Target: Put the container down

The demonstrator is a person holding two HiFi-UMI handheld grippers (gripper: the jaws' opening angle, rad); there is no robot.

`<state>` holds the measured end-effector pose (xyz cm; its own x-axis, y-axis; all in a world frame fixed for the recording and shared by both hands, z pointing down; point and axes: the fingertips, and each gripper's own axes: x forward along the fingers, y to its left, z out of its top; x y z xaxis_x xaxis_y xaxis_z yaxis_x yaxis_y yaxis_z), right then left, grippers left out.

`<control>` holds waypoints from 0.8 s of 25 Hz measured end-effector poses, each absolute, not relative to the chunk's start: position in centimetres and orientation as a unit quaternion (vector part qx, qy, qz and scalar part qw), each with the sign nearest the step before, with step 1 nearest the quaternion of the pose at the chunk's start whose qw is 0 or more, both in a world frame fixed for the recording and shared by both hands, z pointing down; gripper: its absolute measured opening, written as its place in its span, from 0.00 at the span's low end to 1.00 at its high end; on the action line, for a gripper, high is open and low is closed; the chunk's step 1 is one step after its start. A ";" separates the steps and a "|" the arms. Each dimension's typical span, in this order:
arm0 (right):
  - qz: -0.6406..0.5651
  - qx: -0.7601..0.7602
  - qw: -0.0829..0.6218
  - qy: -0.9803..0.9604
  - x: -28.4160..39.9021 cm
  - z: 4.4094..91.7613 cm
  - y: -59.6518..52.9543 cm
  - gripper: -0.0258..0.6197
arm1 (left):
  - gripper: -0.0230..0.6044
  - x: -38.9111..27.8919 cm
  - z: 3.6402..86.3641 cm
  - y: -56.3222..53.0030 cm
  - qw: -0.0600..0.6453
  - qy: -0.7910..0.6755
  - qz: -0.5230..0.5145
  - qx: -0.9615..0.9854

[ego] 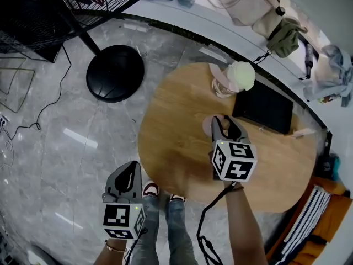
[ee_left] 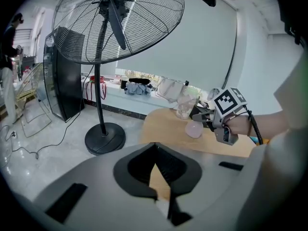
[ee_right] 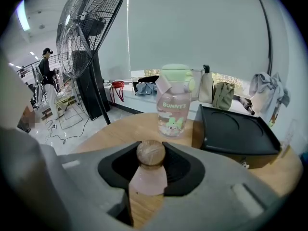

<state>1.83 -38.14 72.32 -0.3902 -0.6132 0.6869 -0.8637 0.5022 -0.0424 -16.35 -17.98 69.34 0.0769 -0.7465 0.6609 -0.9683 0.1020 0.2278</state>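
A small pink container (ee_right: 148, 181) with a round wooden knob (ee_right: 150, 152) on its lid sits between the jaws of my right gripper (ee_right: 150, 170), which is shut on it. In the head view the right gripper (ego: 223, 123) is over the middle of the round wooden table (ego: 171, 148), with the container (ego: 209, 125) at its tips. In the left gripper view the container (ee_left: 194, 129) is at or just above the tabletop; I cannot tell which. My left gripper (ego: 126, 179) hangs off the table's near edge, over the floor, shut and empty (ee_left: 159, 189).
A clear bottle with a pale green lid (ee_right: 173, 105) stands just beyond the container, next to a black tray-like box (ee_right: 236, 129). A tall fan on a round black base (ego: 115, 73) stands on the floor left of the table. Bags lie on the window sill (ego: 276, 26).
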 end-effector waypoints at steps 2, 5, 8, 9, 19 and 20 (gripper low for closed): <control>0.200 0.456 0.310 -0.810 1.9 72.4 -38.1 0.25 | 0.03 -16.2 69.4 -18.1 0.340 -0.660 0.163 0.650; 0.198 0.456 0.311 -0.810 1.8 72.3 -38.0 0.25 | 0.03 -16.1 69.3 -18.1 0.340 -0.659 0.163 0.650; 0.192 0.457 0.313 -0.810 1.8 72.2 -37.8 0.25 | 0.03 -16.1 69.3 -18.1 0.341 -0.658 0.163 0.651; 0.190 0.457 0.314 -0.810 1.7 72.2 -37.8 0.25 | 0.03 -16.0 69.3 -18.1 0.341 -0.658 0.164 0.652; 0.181 0.463 0.312 -0.809 1.8 72.4 -37.7 0.25 | 0.03 -16.1 69.4 -17.9 0.338 -0.658 0.166 0.652; 0.180 0.464 0.313 -0.809 1.8 72.4 -37.7 0.25 | 0.03 -16.1 69.4 -17.9 0.338 -0.658 0.167 0.653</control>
